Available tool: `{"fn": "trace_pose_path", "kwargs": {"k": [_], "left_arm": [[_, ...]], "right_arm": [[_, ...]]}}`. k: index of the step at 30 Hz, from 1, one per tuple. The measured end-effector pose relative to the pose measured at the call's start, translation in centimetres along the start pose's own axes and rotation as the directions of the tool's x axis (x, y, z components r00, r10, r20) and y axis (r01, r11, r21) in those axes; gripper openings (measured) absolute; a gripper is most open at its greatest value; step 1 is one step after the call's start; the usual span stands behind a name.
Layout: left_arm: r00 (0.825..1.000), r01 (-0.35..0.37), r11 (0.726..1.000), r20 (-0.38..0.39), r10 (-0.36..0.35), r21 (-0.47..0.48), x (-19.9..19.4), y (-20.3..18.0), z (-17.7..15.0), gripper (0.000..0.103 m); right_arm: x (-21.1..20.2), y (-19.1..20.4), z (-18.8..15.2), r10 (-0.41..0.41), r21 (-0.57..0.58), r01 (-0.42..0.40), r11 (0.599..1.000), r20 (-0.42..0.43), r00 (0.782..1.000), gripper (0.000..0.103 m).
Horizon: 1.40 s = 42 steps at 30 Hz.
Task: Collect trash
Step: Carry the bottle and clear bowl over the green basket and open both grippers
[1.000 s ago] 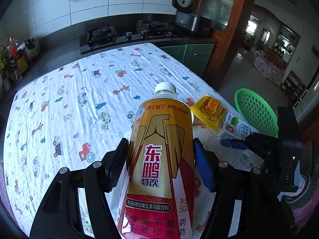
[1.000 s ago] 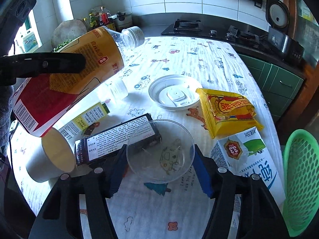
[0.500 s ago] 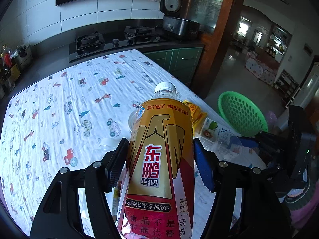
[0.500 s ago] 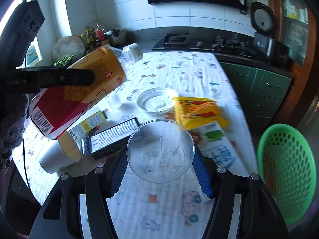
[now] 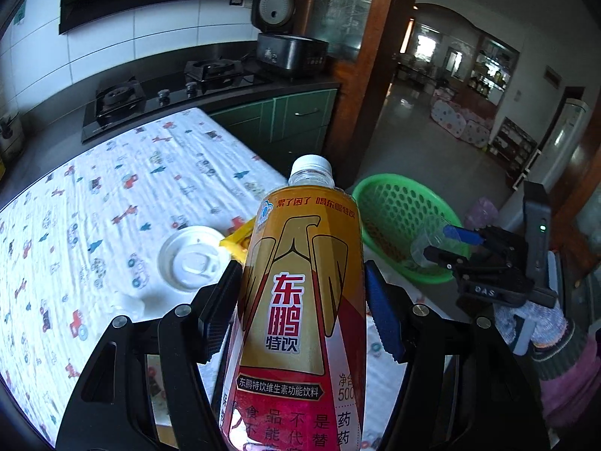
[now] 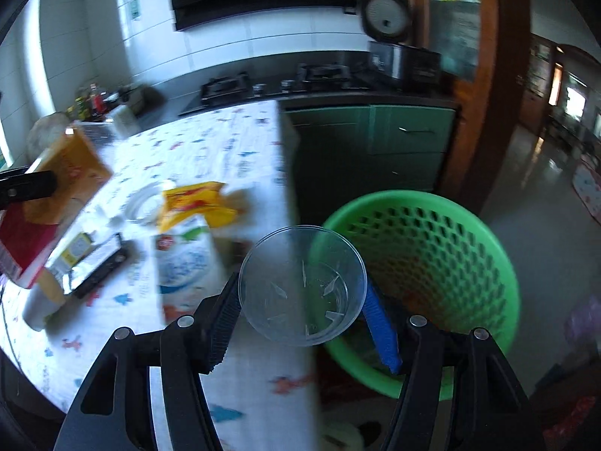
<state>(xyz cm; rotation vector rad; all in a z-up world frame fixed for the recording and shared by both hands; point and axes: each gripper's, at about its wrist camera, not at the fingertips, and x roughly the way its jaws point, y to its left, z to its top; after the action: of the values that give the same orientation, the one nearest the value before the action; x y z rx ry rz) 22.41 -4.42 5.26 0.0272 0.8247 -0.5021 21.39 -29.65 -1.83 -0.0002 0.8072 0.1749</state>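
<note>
Clear plastic cup sits clamped in the right gripper, level with the near rim of the green mesh basket just ahead; the left gripper pinches an energy-drink bottle; carrying step, release over the basket comes next.

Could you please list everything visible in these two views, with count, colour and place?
Drink bottle: one, gold and red, white cap, in left claw.
Plastic cup: one, clear, in right claw.
Basket: one, green, on floor beside table.
Lid: one, white, on tablecloth.
Snack packet: one, yellow, on tablecloth.
Carton: one, white, lying by packet.
Paper cup: one, white, on its side.
Dark packet: one, black, beside paper cup.
Tablecloth: one, white, printed.
Rice cooker: one, dark, on counter.
Left claw: one, black.
Right claw: one, black.
</note>
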Motion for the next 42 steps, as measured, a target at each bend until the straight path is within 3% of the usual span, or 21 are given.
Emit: {"fn": "trace_pose_path", "kwargs": {"k": [8,16,32,42], "left_arm": [[0.999,0.042,0.998,-0.019,-0.041,0.049,3.0,-4.5,2.0,0.064],[0.996,0.087,0.992,-0.042,-0.083,0.087,6.1,-9.1,4.1,0.064],[0.979,0.155,0.973,-0.159,-0.129,0.169,16.4,-18.0,5.9,0.064],[0.97,0.16,0.976,-0.206,-0.127,0.149,22.7,-20.0,5.8,0.064]], "right_arm": [[1.4,-8.4,-2.0,-0.1,0.127,0.106,0.986,-0.048,0.994,0.061],[2.5,-13.3,-3.7,-0.097,0.222,0.109,0.969,-0.061,0.993,0.068],[-1.5,-15.6,-6.0,-0.088,0.261,0.078,0.962,0.024,0.996,0.075],[-2.8,-17.2,-7.8,-0.088,0.3,0.072,0.951,0.041,0.995,0.077]]}}
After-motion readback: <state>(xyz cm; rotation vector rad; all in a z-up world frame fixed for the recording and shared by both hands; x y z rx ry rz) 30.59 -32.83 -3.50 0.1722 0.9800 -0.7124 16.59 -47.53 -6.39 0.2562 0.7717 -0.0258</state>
